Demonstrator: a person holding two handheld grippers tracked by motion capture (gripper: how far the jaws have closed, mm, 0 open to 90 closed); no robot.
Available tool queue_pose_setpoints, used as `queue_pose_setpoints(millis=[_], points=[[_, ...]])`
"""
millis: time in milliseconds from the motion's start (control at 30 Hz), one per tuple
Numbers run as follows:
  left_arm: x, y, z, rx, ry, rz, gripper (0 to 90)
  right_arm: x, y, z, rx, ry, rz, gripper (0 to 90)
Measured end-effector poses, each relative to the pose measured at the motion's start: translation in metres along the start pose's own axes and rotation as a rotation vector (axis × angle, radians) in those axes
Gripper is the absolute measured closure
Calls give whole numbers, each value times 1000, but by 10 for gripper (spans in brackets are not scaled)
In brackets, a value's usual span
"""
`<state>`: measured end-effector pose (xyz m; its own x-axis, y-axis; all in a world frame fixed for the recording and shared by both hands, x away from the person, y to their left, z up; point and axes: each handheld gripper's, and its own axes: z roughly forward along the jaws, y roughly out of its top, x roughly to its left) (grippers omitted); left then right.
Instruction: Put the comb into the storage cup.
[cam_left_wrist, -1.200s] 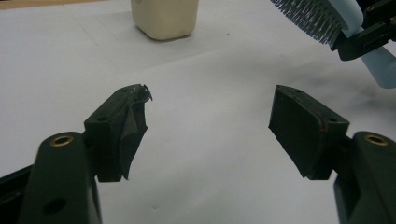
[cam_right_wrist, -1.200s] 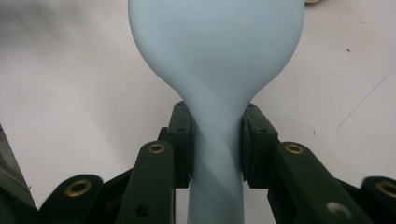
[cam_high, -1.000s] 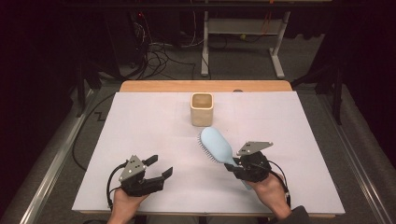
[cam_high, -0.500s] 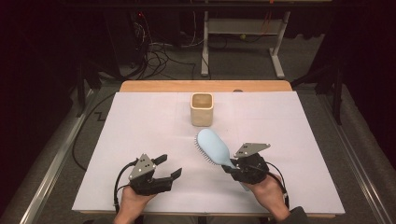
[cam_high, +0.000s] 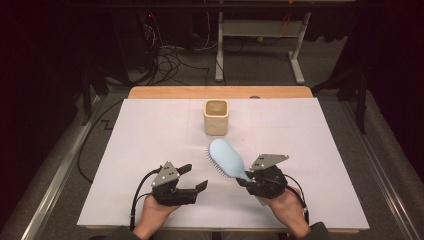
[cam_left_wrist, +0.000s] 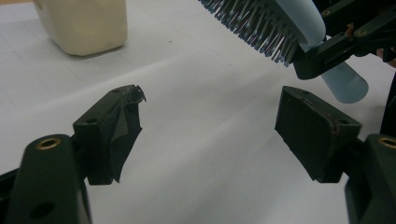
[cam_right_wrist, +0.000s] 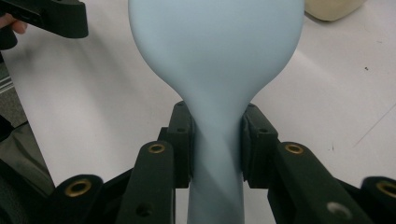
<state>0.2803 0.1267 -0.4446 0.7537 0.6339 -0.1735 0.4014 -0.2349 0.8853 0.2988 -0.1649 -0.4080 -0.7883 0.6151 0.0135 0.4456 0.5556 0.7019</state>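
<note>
We see a pale blue hairbrush (cam_high: 227, 158) — oval head, dark bristles — lifted over the desk (cam_high: 310, 135), handle clamped in right tongs (cam_high: 247, 181); left tongs (cam_high: 192, 176) apart, low, beside it.

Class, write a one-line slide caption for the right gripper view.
Right gripper clamps the neck of a pale blue hairbrush, its smooth back facing the camera, above a white table.

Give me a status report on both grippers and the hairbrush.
Right gripper shut on light blue plastic hairbrush, lifted, bristles down-left. Left gripper open, empty. Cream square cup upright beyond, path clear.
</note>
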Motion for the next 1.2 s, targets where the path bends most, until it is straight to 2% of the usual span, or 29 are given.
queue_pose_setpoints(millis=[567,833,1200], points=[[-16,20,22,12,-80,22,216,4,0,1,2,6,-12,703],[-19,28,28,17,-109,9,203,5,0,1,1,6,-17,703],[-19,33,35,22,-123,-16,195,7,0,2,1,6,-30,702]])
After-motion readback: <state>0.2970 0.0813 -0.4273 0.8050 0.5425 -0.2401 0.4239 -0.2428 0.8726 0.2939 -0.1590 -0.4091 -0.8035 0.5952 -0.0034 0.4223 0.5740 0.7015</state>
